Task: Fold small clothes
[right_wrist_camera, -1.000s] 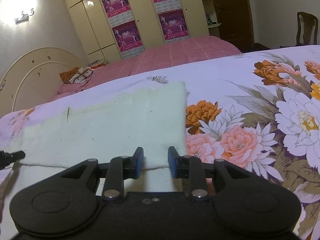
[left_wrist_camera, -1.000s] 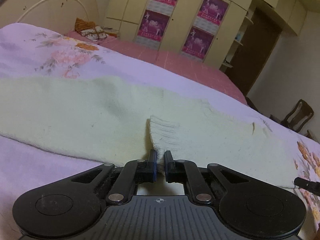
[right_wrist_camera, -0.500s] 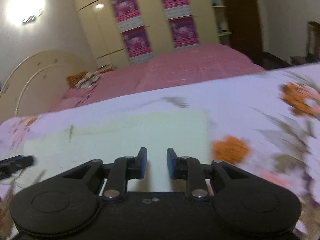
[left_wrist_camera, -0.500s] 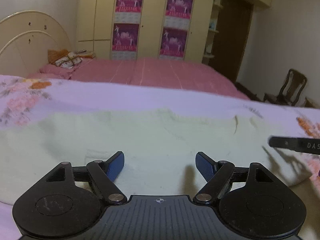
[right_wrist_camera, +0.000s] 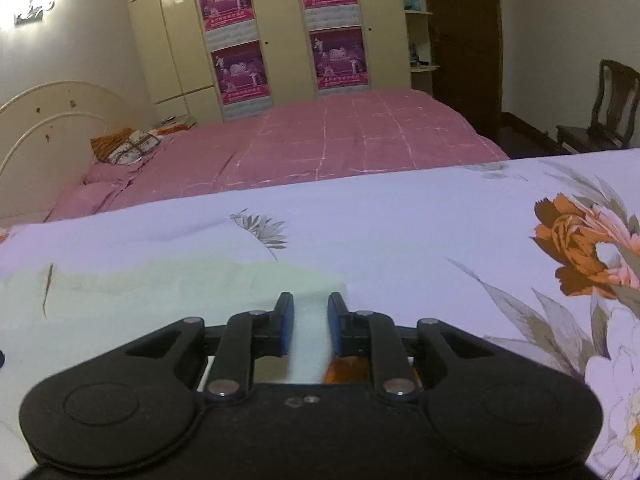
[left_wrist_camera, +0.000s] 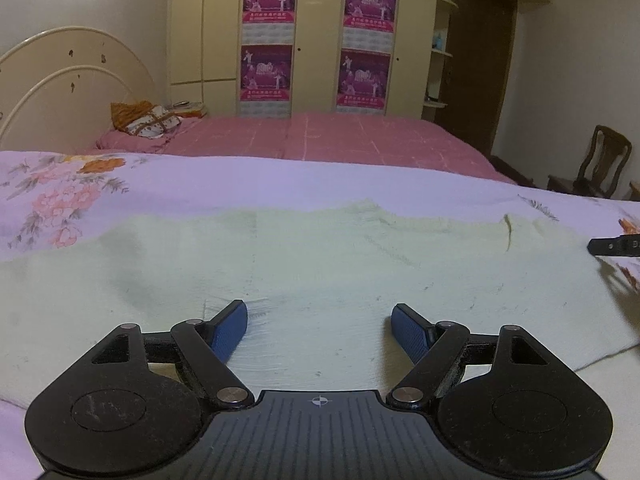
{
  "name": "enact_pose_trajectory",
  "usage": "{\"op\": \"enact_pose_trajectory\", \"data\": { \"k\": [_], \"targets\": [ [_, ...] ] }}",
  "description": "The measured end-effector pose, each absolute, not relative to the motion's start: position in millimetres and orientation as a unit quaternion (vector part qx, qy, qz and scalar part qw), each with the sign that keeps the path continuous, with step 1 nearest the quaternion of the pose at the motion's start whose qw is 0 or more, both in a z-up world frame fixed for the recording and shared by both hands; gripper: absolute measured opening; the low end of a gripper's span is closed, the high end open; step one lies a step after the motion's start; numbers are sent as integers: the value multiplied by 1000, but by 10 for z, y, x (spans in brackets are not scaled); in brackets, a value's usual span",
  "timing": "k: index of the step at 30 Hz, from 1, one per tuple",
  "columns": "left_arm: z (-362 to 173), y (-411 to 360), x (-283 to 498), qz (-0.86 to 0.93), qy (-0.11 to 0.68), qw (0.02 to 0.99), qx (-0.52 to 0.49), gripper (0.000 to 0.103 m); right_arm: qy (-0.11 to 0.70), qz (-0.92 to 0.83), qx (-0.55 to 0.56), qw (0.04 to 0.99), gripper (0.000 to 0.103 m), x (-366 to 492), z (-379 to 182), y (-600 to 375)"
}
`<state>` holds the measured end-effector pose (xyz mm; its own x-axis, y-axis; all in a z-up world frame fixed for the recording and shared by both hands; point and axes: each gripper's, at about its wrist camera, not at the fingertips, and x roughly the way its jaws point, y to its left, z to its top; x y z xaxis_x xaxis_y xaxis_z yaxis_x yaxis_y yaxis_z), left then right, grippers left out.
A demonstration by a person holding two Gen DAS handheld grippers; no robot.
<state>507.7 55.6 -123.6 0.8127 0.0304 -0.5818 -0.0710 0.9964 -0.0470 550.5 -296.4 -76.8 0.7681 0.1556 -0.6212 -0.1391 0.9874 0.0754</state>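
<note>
Released since a second ago, the pale garment (left_wrist_camera: 320,264) lies flat under the wide-apart left claw (left_wrist_camera: 319,326); right claw (right_wrist_camera: 310,322) closing over its right edge, not yet gripping

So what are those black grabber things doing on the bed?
A person is folding a pale yellow knitted garment spread flat on a flowery bedsheet, using a hand-held gripper in each hand. The left gripper hangs over the middle of the garment with its fingers wide apart, holding nothing. The right gripper is at the garment's right edge, fingers closing around the fabric but not yet pinching it.
</note>
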Motion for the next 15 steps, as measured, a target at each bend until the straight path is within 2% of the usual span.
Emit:
{"op": "enact_pose_trajectory", "data": {
  "k": [2,5,10,15],
  "targets": [
    [-1156,520,5043,25,299,953,-32,79,331,74,7,941,28,5411,-703,-2906],
    [-1046,382,4948,1,281,959,-42,79,321,108,33,940,29,5104,-596,-2820],
    [-1123,17,4929,-36,298,953,-38,79,331,168,26,928,27,4621,-643,-2491],
    [-1199,149,4862,-13,318,947,-37,79,340,155,-3,928,26,4420,-692,-2526]
  ]
}}
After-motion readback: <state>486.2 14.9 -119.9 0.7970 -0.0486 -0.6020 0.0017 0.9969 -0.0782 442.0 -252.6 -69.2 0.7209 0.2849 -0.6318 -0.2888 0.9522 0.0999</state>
